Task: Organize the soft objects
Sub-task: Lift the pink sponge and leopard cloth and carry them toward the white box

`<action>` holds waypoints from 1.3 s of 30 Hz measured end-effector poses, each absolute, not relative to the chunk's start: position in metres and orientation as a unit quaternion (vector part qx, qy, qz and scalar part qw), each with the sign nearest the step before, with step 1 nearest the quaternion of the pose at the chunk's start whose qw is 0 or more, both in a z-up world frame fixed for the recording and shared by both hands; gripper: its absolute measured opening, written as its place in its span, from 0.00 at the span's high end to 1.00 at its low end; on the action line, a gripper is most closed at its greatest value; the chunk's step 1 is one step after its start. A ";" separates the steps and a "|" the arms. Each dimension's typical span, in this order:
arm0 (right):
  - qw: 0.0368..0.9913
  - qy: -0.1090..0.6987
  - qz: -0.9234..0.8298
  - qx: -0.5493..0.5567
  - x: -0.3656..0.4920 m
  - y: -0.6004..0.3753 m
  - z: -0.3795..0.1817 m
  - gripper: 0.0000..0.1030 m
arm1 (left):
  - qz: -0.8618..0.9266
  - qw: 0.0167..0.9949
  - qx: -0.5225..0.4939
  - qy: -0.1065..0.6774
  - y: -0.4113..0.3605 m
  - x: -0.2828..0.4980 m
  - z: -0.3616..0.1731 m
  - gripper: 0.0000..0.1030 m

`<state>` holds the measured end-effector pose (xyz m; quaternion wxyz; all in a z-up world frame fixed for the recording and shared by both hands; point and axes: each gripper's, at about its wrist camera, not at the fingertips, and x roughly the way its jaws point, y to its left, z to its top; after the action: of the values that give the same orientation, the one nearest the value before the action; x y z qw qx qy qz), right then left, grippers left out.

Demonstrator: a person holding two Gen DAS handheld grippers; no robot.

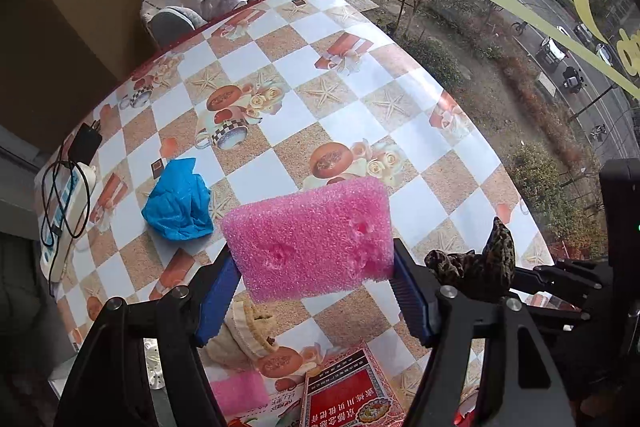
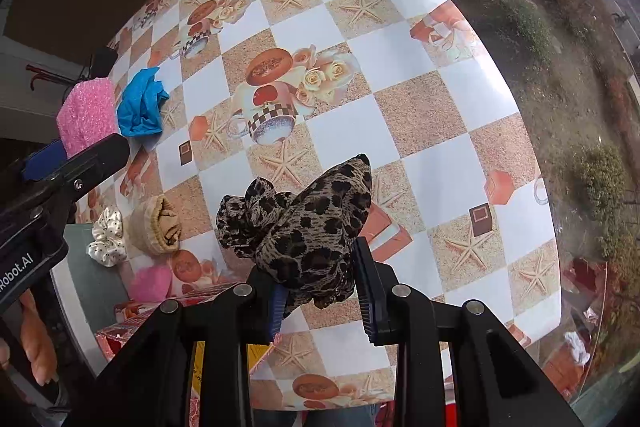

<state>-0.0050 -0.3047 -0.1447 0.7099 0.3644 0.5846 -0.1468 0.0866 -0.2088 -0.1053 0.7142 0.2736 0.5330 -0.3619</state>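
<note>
Holding pink sponge (image 1: 310,233) across its width, left gripper (image 1: 316,275) carries it clear above worktop (image 1: 352,131) (likely lifted for sorting). Blue bag (image 1: 178,201) lies crumpled below; window beyond shows street.

Right wrist view: right gripper (image 2: 320,291) pinches leopard scrunchie (image 2: 298,223) narrow, aloft over checkered worktop; beige pouch (image 2: 156,225), white scrunchie (image 2: 106,237) wait near edge.

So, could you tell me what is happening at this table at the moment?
A person is sorting soft things with two tools. The left hand-held gripper is clamped on a pink sponge, and the right hand-held gripper is shut on a leopard-print scrunchie; both are held above the checked table. A blue crumpled bag, a beige pouch and a white dotted scrunchie lie on it.
</note>
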 end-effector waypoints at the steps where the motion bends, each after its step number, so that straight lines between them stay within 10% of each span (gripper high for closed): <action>1: 0.710 0.581 -0.152 0.367 -0.011 -0.305 -0.142 0.69 | -0.372 0.712 0.279 0.526 -0.213 0.079 -0.101 0.27; 39: 0.657 0.561 -0.278 0.420 -0.160 -0.244 -0.115 0.69 | -0.581 0.587 0.367 0.428 -0.155 -0.098 -0.044 0.27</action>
<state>-0.1599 -0.2436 -0.1151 0.6570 0.4197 0.5614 -0.2776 -0.0978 -0.1548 -0.0441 0.5873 0.3669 0.4276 -0.5810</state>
